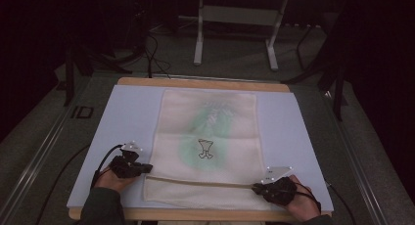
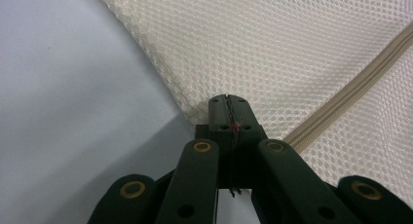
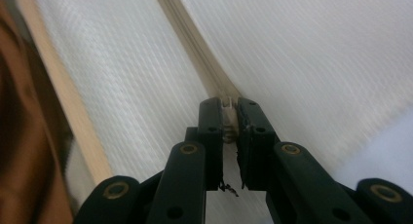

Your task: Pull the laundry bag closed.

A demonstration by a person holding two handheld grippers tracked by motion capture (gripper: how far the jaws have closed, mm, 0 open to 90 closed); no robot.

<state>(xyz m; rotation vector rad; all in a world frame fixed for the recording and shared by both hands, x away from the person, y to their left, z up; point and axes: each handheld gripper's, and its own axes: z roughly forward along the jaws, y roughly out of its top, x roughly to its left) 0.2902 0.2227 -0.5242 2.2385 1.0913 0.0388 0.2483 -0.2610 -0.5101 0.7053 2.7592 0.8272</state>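
Worktop: pale blue board (image 1: 132, 112) on wood, dark room beyond.
Mesh bag (image 1: 208, 137): flat mid-worktop, zipper (image 1: 195, 181) running along its near end.
My left hand-held gripper (image 1: 147, 168): clamped on the bag's near left edge (image 2: 229, 100).
My right hand-held gripper (image 1: 257, 188): pinching the zipper pull (image 3: 229, 104) at the bag's right side.

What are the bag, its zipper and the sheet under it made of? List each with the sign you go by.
Mesh bag: looks like cream synthetic netting, matt; small regular holes show in the left gripper view.
Zipper: seems woven beige tape, ribbed along its length; the teeth's material cannot be told.
Sheet: smooth, matt, pale blue-white, possibly foam board or plastic; no grain or weave.
Table edge: likely light wood.
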